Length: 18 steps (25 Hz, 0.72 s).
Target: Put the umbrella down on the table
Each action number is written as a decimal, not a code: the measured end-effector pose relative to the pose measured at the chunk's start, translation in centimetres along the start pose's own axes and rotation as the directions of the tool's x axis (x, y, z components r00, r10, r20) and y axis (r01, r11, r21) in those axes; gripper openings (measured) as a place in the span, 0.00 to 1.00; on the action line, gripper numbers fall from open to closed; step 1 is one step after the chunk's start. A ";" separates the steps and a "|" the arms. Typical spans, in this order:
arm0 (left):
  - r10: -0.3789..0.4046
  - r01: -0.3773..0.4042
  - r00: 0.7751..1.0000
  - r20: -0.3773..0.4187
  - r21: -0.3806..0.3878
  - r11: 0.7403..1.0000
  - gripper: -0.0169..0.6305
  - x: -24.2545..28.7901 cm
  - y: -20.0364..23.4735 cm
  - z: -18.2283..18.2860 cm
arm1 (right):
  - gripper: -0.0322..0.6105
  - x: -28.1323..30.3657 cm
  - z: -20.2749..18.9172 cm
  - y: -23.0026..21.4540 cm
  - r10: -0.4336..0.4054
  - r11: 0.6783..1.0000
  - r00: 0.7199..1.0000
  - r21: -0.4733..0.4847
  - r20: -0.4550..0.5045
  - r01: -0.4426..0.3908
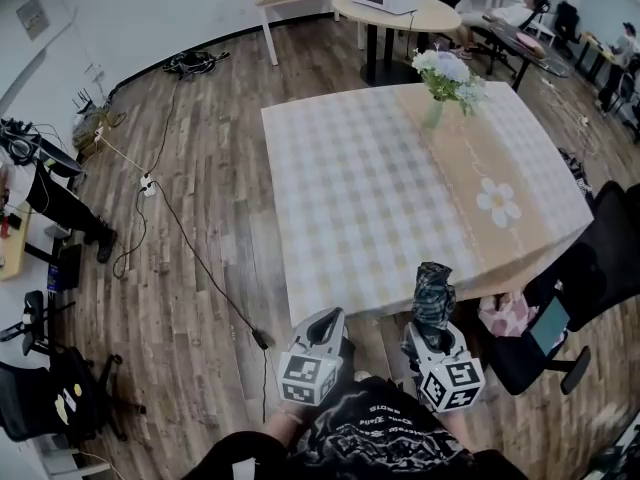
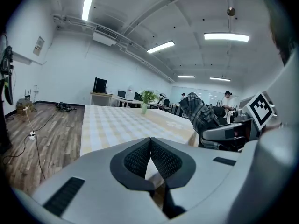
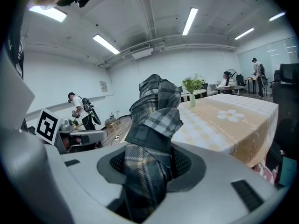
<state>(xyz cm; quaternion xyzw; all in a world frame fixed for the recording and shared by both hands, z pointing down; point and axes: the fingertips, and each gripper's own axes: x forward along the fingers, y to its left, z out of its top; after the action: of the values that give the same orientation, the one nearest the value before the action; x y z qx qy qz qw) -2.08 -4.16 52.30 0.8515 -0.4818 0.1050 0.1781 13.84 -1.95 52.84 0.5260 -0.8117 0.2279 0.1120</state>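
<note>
The umbrella (image 3: pixel 152 139) is folded into a short, soft roll of plaid cloth, dark grey-green crossed with pale and yellowish lines. A plain dark strap wraps round its middle, and the loose pleats bunch into a rumpled head at the free end. It sits between the jaws of the right claw (image 3: pixel 150 162), whose black, finely dotted pads press on it from both sides at about half their spread. Its long axis runs along the jaws, pointing forward and tilted up out of the claw. In the head view the umbrella (image 1: pixel 434 298) sticks out past the right claw (image 1: pixel 428 336), and its end shows against the near edge of the table.

Just to the left of that claw, level with it, is the left claw (image 1: pixel 327 320). Its smooth grey shell tapers to two textured black pads, and in its own view the left claw (image 2: pixel 150 140) has its tips touching with nothing between them.

Ahead of both claws stands the table (image 1: pixel 370 188), square and covered with a pale checked cloth. To the right of the checks runs a tan band printed with a white daisy (image 1: pixel 498 202). At the far end of that band is a slim vase of white flowers (image 1: pixel 445 76). Wood-plank floor (image 1: pixel 200 218) lies to the left of the claws, and a black office chair (image 1: pixel 590 278) is to their right.
</note>
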 end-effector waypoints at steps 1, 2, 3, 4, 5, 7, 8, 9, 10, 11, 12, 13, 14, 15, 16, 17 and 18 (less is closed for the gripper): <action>-0.004 0.004 1.000 0.000 0.001 1.000 0.05 0.7 0.4 0.3 | 0.33 0.6 0.4 -0.3 -0.007 1.000 1.000 -0.004 0.000 0.007; -0.007 0.007 1.000 -0.001 0.001 1.000 0.05 1.6 1.0 0.8 | 0.33 1.4 1.0 -0.6 -0.013 1.000 1.000 -0.008 -0.002 0.013; -0.010 0.010 1.000 -0.003 0.001 1.000 0.05 2.6 1.7 1.3 | 0.33 2.4 1.6 -1.0 -0.018 1.000 1.000 -0.012 -0.003 0.018; -0.013 0.013 1.000 -0.005 0.003 1.000 0.05 3.7 2.4 1.9 | 0.33 3.5 2.3 -1.3 -0.021 1.000 1.000 -0.015 -0.004 0.021; -0.015 0.015 1.000 -0.007 0.007 1.000 0.05 4.7 3.2 2.3 | 0.33 4.5 3.0 -1.5 -0.023 1.000 1.000 -0.016 -0.002 0.022; -0.021 0.021 1.000 -0.013 0.014 1.000 0.05 6.4 4.6 3.0 | 0.33 6.1 3.9 -2.0 -0.030 0.999 1.000 -0.015 0.000 0.030; -0.025 0.025 1.000 -0.016 0.013 1.000 0.05 7.2 5.2 3.3 | 0.33 6.7 4.1 -2.2 -0.038 0.999 0.999 -0.012 -0.002 0.038; -0.030 0.030 0.999 -0.016 0.010 0.999 0.05 7.8 5.6 3.6 | 0.33 7.2 4.3 -2.4 -0.049 0.999 0.999 -0.008 -0.005 0.049; -0.036 0.036 0.999 -0.015 0.008 0.999 0.05 8.3 6.0 3.9 | 0.33 7.7 4.5 -2.6 -0.059 0.998 0.998 -0.004 -0.007 0.059; -0.042 0.042 0.999 -0.014 0.007 0.999 0.05 8.8 6.5 4.2 | 0.33 8.2 4.8 -2.6 -0.067 0.998 0.998 -0.001 -0.008 0.067; -0.050 0.050 0.999 -0.015 0.008 0.999 0.05 9.2 6.9 4.5 | 0.33 8.8 5.1 -2.6 -0.074 0.997 0.997 0.001 -0.007 0.074; -0.059 0.059 0.998 -0.017 0.011 0.998 0.05 9.6 7.3 4.7 | 0.33 9.3 5.3 -2.6 -0.080 0.997 0.997 0.001 -0.006 0.080; -0.071 0.072 0.997 -0.019 0.014 0.997 0.05 10.0 7.5 4.8 | 0.33 9.7 5.4 -2.5 -0.087 0.996 0.996 0.000 -0.006 0.087; -0.085 0.086 0.996 -0.023 0.018 0.996 0.05 10.1 7.7 4.7 | 0.33 9.9 5.2 -2.3 -0.094 0.996 0.996 -0.002 -0.007 0.094; -0.098 0.099 0.995 -0.025 0.023 0.995 0.05 10.1 7.8 4.5 | 0.33 10.1 4.9 -2.1 -0.103 0.995 0.995 -0.005 -0.007 0.103; -0.107 0.108 0.994 -0.026 0.028 0.994 0.05 9.9 7.8 4.3 | 0.33 10.0 4.6 -1.9 -0.111 0.994 0.994 -0.006 -0.007 0.111; -0.113 0.114 0.993 -0.025 0.034 0.993 0.05 9.6 7.9 4.3 | 0.33 9.9 4.4 -1.6 -0.119 0.993 0.993 -0.006 -0.004 0.119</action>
<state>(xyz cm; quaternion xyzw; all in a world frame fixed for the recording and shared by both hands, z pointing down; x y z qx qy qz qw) -3.85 -17.13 53.37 0.8794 -0.4285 0.1129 0.1741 11.38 -12.57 53.61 0.5726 -0.7793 0.2199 0.1288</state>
